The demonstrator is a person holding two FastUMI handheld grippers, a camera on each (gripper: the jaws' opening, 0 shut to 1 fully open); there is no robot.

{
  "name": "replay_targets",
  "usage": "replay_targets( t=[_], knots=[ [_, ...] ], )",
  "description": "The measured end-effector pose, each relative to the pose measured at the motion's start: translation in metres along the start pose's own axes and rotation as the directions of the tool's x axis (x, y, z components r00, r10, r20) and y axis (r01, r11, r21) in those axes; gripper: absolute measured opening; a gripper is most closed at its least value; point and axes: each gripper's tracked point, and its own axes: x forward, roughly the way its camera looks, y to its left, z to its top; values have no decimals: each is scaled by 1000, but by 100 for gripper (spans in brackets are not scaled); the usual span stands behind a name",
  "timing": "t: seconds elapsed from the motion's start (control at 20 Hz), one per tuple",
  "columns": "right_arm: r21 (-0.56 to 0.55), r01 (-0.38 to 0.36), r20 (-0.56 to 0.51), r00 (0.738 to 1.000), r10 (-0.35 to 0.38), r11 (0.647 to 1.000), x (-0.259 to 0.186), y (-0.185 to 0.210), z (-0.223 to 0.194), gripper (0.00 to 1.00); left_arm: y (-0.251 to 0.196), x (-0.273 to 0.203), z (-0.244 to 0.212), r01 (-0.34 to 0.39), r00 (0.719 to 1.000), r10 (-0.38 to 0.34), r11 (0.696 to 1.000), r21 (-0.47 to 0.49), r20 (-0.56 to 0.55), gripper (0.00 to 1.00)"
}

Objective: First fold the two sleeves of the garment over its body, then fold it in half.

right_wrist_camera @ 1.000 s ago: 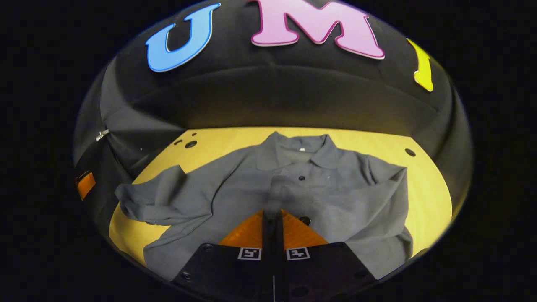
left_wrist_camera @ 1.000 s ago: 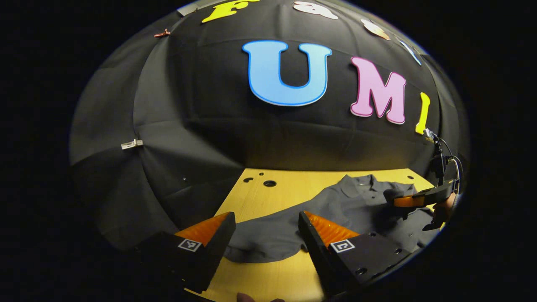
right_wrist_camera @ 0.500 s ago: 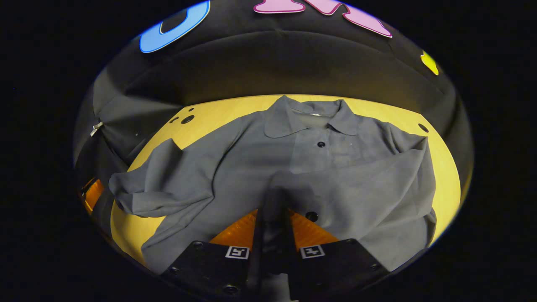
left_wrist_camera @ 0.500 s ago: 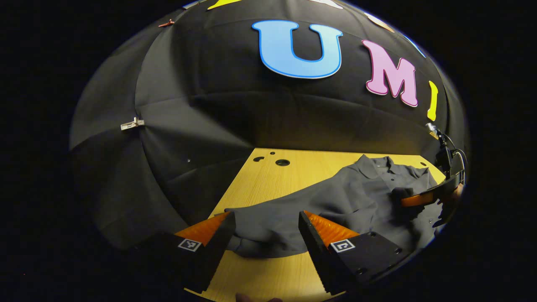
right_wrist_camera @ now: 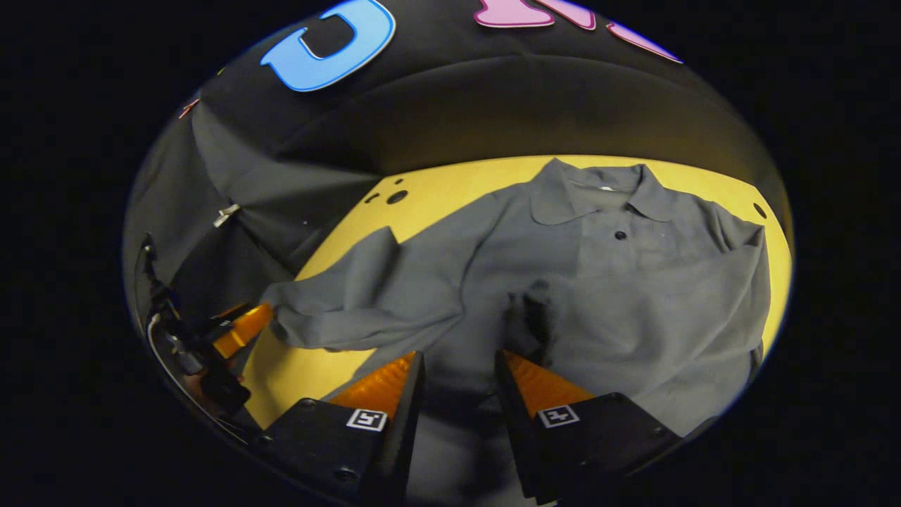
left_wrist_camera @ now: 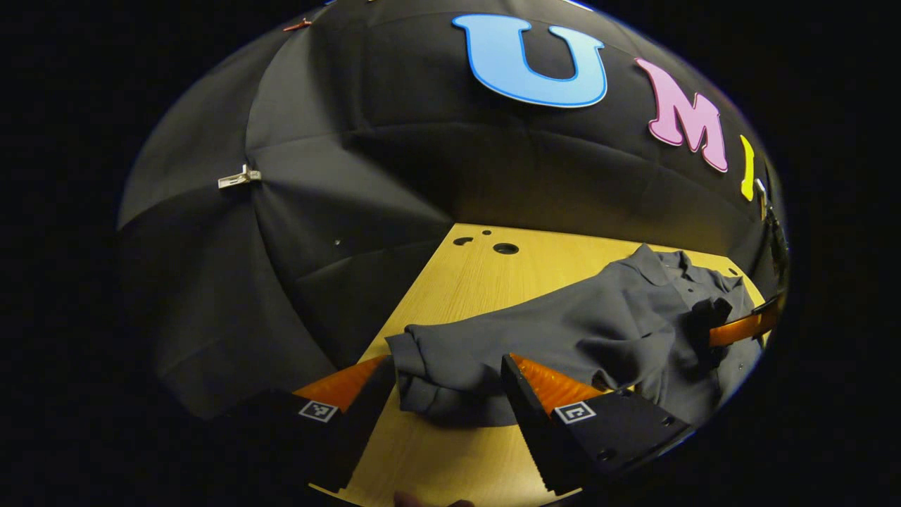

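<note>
A grey polo shirt [right_wrist_camera: 619, 282] lies face up on the yellow table [right_wrist_camera: 450, 190], collar [right_wrist_camera: 598, 201] at the far side. One sleeve is folded across the body, and its cuff [right_wrist_camera: 528, 320] rests just beyond my right gripper [right_wrist_camera: 459, 355], which is open and holds nothing. The other sleeve [right_wrist_camera: 352, 310] stretches out to the left. Its bunched end [left_wrist_camera: 436, 384] lies between the fingers of my open left gripper [left_wrist_camera: 445, 362], low over the table. The left gripper [right_wrist_camera: 239, 327] also appears by that sleeve's end, and the right gripper [left_wrist_camera: 746, 327] over the shirt's body.
Bare table [left_wrist_camera: 450, 451] lies in front of the sleeve end. Round holes [left_wrist_camera: 505, 248] mark the table's far left corner. The black cloth wall rises right behind the table, with a metal clip [left_wrist_camera: 239, 179] on it. The table's left edge runs close to my left gripper.
My right gripper has opened and let the folded sleeve drop onto the shirt's body. My left gripper has moved forward until the outstretched sleeve's end lies between its fingers.
</note>
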Motion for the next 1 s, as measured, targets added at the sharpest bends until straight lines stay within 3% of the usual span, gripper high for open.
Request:
replay_targets(
  t=[0.05,0.1,0.55,0.6,0.65,0.75,0.85,0.9,1.0],
  knots=[
    [0,-3,12,1000,3,1000,-6,2,3,65,0,5,-3,0,1000,0,1000,-7,-12,95],
    [-2,4,27,1000,-4,1000,-13,1,6,69,0,10,-9,1,1000,-1,1000,-11,-31,96],
    [-18,82,61,995,-81,996,-76,-32,2,70,4,38,-47,-9,987,9,1000,6,-161,99],
    [-12,88,63,994,-88,996,-82,-36,1,70,3,37,-44,1,988,1,1000,11,-155,92],
    [-7,93,66,994,-92,996,-87,-38,-1,70,0,36,-47,11,986,-7,1000,19,-168,92],
    [4,98,71,993,-98,995,-96,-42,-4,70,-9,40,-44,72,985,-64,996,44,-161,79],
    [13,110,79,991,-110,994,-105,-49,-6,70,-9,45,-40,56,987,-48,997,50,-155,27],
    [19,111,85,990,-113,994,-110,-51,-6,70,-9,43,-41,50,986,-40,997,57,-163,17],
    [40,118,99,988,-121,992,-120,-58,-6,70,-10,40,-40,40,984,-27,997,70,-179,10]
  ],
)
